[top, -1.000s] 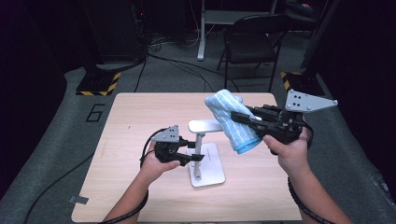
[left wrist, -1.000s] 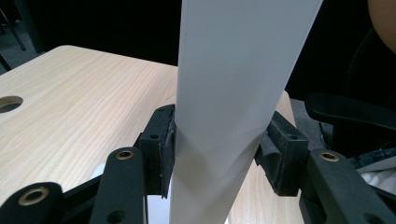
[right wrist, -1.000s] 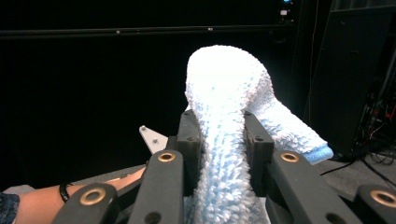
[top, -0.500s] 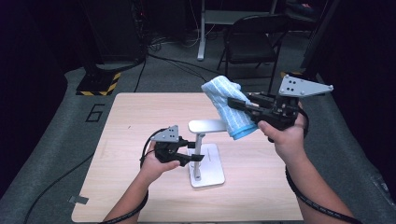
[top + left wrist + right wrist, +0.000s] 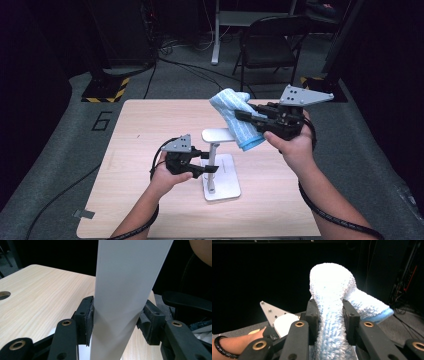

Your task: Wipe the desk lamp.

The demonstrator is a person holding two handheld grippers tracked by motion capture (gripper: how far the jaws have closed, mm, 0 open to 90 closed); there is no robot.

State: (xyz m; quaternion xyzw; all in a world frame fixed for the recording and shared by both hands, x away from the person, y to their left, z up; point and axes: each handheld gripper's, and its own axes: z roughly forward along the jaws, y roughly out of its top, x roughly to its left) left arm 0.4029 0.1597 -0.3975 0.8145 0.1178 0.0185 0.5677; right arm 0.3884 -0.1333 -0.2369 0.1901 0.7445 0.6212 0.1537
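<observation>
Two grippers work above a wooden table point(image 5: 140, 125). Left gripper point(image 5: 207, 168) clamps the white stand's post point(image 5: 212, 165). Right gripper point(image 5: 245, 116), raised, pinches a blue towel point(image 5: 235, 117).

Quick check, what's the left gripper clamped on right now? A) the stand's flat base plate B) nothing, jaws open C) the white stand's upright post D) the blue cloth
C: the left gripper has both jaw pads pressed against the white stand's upright post; the high view shows it at the post above the base, while the blue cloth sits in the right gripper.
</observation>
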